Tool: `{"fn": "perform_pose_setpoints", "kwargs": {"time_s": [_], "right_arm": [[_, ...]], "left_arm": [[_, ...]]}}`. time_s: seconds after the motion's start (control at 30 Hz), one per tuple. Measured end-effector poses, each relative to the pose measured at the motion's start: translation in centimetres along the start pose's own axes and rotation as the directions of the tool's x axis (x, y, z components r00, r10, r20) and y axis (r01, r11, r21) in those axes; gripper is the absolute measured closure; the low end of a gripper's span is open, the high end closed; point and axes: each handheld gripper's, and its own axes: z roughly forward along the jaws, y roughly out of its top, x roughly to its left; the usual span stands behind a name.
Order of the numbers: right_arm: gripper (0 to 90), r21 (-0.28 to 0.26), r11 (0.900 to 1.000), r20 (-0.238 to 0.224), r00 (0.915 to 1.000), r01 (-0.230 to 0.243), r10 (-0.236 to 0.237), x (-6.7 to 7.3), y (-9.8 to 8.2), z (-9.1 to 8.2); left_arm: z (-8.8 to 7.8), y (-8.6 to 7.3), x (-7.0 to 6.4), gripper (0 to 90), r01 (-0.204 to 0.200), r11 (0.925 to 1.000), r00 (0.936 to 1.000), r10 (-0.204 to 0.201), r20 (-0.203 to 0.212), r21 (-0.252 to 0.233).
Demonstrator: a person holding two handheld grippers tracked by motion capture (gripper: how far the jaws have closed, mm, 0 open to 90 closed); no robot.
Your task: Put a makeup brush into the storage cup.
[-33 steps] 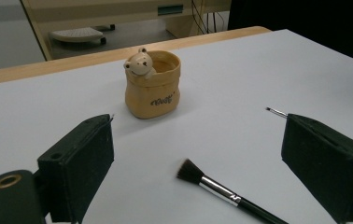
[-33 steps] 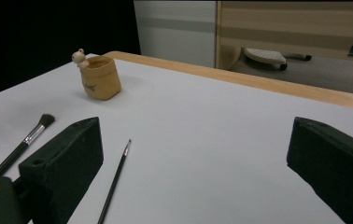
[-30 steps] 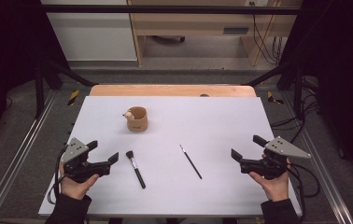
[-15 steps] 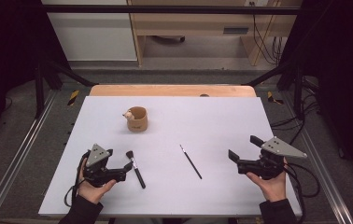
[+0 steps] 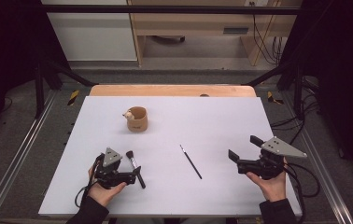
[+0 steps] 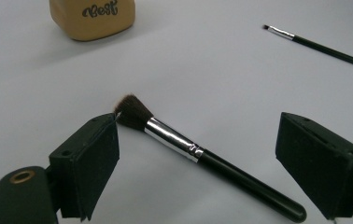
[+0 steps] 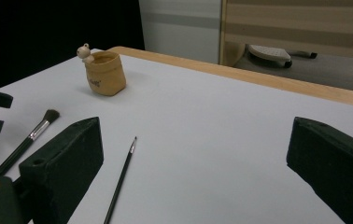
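- The left gripper [image 5: 136,173], jaws spread wide and just easing inward, straddles the makeup brush [image 6: 198,154], which lies flat between them, touched by neither pad.
- Beyond those jaws stands one tan cup [image 6: 92,17]; off to one side lies one thin liner brush [image 6: 321,46].
- The right gripper [image 5: 243,149], jaws spread and empty, hovers well apart.
- Bare white table [image 5: 221,116] surrounds both brushes.
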Motion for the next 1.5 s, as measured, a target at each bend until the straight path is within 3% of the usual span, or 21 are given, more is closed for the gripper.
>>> {"fn": "perform_pose_setpoints", "kwargs": {"time_s": [0.47, 1.0, 1.5], "right_arm": [[4.1, 0.003, 1.000, -0.002, 1.0000, 0.002, -0.002, 0.0, 0.0, 0.0], [4.2, 0.005, 1.000, 0.002, 1.0000, -0.004, 0.004, -0.3, -0.2, 0.0], [4.5, 0.008, 1.000, 0.009, 0.9998, -0.015, 0.015, -0.7, -0.5, -0.2]], "left_arm": [[2.1, -0.7, -0.8, 19.4, 0.016, 0.9940, 0.9996, -0.013, -0.024, 0.109], [2.7, -1.0, -0.8, 38.0, 0.050, 0.9879, 0.9987, -0.048, -0.017, 0.147], [2.6, -1.0, -0.6, 54.3, 0.049, 0.9844, 0.9984, -0.044, -0.035, 0.169]]}}
